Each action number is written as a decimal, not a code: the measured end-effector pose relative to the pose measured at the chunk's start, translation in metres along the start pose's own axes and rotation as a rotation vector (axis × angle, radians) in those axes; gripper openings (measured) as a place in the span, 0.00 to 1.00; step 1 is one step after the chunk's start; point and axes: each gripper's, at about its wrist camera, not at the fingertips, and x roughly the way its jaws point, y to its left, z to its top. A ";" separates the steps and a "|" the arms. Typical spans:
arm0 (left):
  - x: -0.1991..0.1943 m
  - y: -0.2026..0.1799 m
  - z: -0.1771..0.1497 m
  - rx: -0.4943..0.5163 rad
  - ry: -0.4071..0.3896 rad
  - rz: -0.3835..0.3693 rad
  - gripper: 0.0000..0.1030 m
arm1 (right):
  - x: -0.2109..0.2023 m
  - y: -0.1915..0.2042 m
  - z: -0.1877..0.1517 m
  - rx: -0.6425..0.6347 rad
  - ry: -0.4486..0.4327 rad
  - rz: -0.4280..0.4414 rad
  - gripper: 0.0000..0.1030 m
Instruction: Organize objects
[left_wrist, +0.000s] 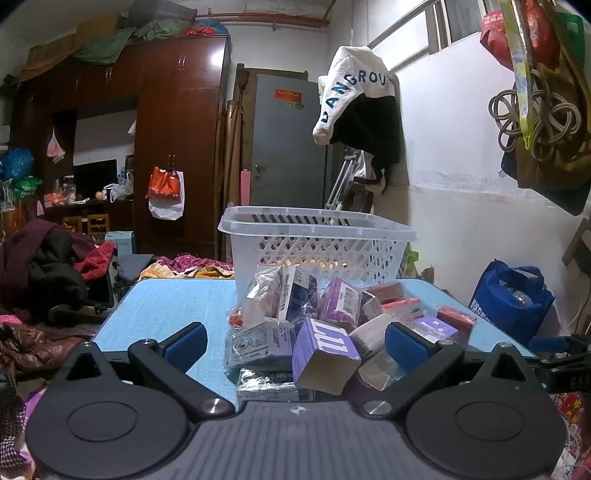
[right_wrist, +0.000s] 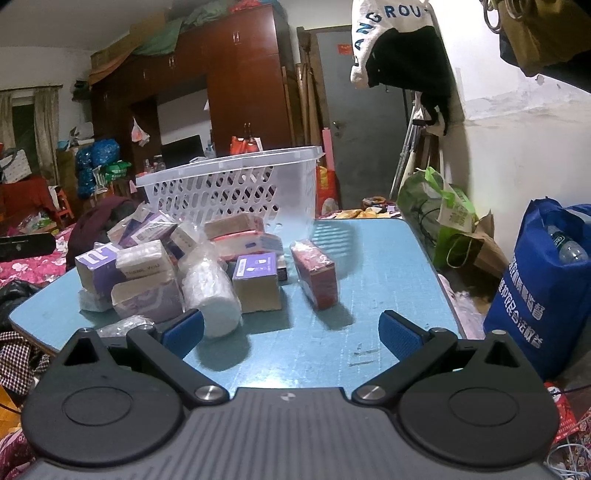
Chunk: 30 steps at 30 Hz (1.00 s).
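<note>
A pile of small boxes and wrapped packets (left_wrist: 317, 325) lies on the blue table (left_wrist: 166, 310), in front of a clear plastic basket (left_wrist: 317, 240). My left gripper (left_wrist: 295, 345) is open, its fingers either side of a purple box (left_wrist: 325, 354) at the near edge of the pile, not touching it. In the right wrist view the pile (right_wrist: 177, 266) sits left of centre with the basket (right_wrist: 236, 188) behind. A red packet (right_wrist: 316, 273) lies apart at the right. My right gripper (right_wrist: 291, 330) is open and empty over bare table, a white wrapped roll (right_wrist: 210, 295) by its left finger.
A blue shopping bag (right_wrist: 535, 295) and a green bag (right_wrist: 439, 218) stand on the floor right of the table. Clothes and bedding (left_wrist: 44, 280) lie left of it. A wall runs along the right, a wardrobe (left_wrist: 162, 122) and grey door (left_wrist: 288, 147) behind.
</note>
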 end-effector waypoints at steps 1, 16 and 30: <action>0.000 0.000 0.000 0.000 0.000 0.000 1.00 | 0.000 0.001 0.000 -0.004 -0.001 0.003 1.00; 0.000 0.002 0.001 -0.007 0.000 0.008 1.00 | -0.005 0.008 0.003 -0.026 -0.011 0.025 1.00; 0.000 0.003 0.000 -0.007 0.005 0.022 1.00 | -0.003 0.009 0.002 -0.023 -0.006 0.029 1.00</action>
